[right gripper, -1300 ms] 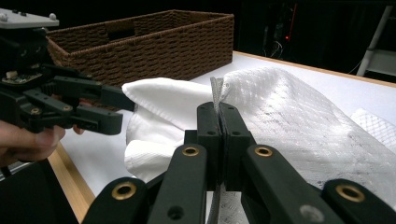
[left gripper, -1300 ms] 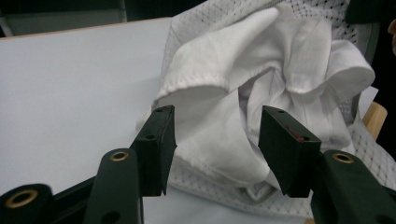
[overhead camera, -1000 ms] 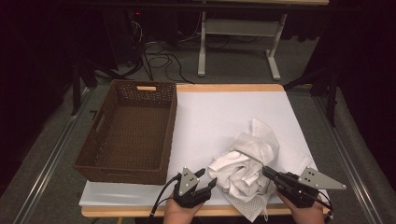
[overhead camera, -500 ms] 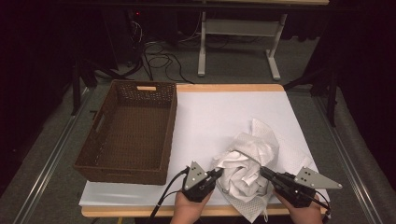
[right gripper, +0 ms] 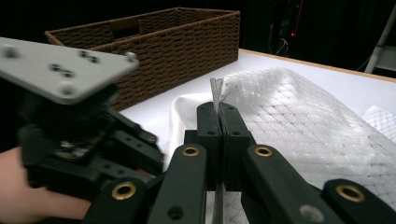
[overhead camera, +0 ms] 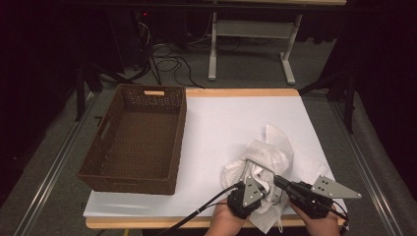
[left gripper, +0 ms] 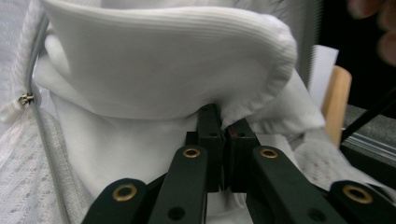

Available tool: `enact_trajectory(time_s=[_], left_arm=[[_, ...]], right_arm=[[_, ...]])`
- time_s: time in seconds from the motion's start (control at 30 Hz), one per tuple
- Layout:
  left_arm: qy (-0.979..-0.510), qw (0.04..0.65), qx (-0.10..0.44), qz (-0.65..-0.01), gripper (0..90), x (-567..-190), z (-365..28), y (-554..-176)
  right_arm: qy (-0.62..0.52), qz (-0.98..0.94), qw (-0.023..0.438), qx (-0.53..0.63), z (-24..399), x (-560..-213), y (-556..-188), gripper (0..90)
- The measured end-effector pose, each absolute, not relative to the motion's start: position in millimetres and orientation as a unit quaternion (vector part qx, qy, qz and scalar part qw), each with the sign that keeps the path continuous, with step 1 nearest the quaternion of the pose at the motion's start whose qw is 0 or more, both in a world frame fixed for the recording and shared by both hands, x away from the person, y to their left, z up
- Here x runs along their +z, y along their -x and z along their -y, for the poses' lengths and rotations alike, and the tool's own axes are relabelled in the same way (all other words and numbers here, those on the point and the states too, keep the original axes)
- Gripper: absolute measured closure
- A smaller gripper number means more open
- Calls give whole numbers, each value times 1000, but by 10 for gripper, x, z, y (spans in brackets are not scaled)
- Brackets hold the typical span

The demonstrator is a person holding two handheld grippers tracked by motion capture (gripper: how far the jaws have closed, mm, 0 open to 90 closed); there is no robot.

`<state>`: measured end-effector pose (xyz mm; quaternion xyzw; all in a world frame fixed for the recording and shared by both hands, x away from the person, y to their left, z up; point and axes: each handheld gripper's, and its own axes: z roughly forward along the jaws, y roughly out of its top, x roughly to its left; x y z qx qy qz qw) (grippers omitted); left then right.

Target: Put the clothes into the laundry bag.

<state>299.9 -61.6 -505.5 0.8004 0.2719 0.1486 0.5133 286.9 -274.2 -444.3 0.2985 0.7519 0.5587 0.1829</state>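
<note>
Left claw (overhead camera: 259, 173), seen from the high view at the near edge of the tabletop (overhead camera: 236, 123): its jaws have just been closing and now stand pressed together on a fold of the white garment (overhead camera: 268, 162). In the left gripper view the two black pads meet with only a thin layer of ribbed white cloth (left gripper: 163, 65) between them; a rolled hem arches over the jaw tips, and a grey zipper (left gripper: 35, 102) runs down the cloth at the left of that view.

Right claw (overhead camera: 279, 181), just to the right of the left one in the high view: jaws likewise pressed together, pinching an edge of the garment's meshed fabric (right gripper: 303, 116). In the right gripper view a narrow upright strip of this fabric stands up between the pads, and the rest of it spreads away to the right over the white tabletop.

The garment lies crumpled on the near right part of the tabletop, gathered up where both claws grip it; the two claws sit close beside each other. The person's hands (overhead camera: 223, 223) enter from the bottom edge.

A brown wicker basket (overhead camera: 113, 167) stands on the left part of the tabletop, well apart from the garment
</note>
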Motion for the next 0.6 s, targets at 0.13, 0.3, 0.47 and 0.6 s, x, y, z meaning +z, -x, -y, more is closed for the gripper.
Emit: enact_trajectory(time_s=[0.13, 0.3, 0.47, 0.6], left_arm=[[-793, 512, 150, -295, 871, -5073, 661, -3062], [-782, 523, 150, -304, 753, -5051, 657, -3044], [-771, 537, 161, -301, 485, -4982, 424, -2896], [-773, 531, 160, -307, 372, -5011, 269, -2769]], right_arm=[[-295, -753, 181, 560, 2718, -4425, -2843, 900], [-296, -753, 186, 557, 2747, -4439, -2865, 900], [-301, -751, 186, 558, 2782, -4445, -2872, 900], [-297, -753, 187, 556, 2762, -4445, -2866, 900]])
